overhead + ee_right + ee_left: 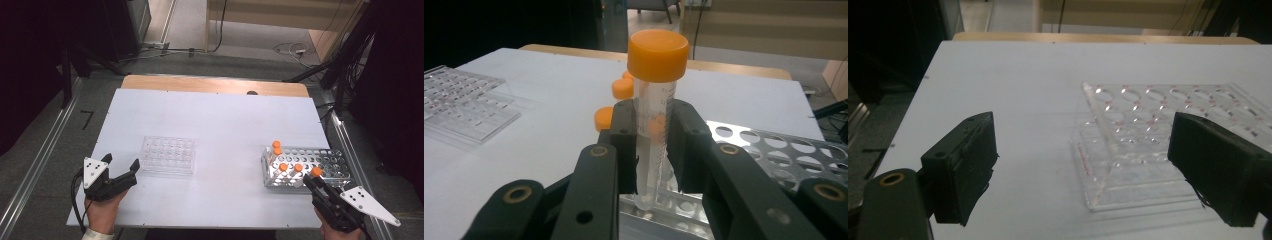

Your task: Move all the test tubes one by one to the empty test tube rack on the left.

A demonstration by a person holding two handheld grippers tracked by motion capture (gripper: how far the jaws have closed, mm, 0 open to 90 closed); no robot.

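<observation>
While an orange-capped tube point(655, 120) is being gripped by the right gripper point(651, 145) (over a metal rack point(320, 165)), the left gripper point(121, 167) is being held open beside a clear rack point(167, 155).

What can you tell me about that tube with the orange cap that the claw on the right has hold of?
The tube is a slim, clear plastic cylinder with printed graduation marks and a wide orange screw cap. It stands upright, pinched on both sides by the black jaws of the right claw, cap well above them. Its lower end sits at the near edge of the metal rack, where other orange-capped tubes stand. Whether it holds liquid is unclear.
</observation>
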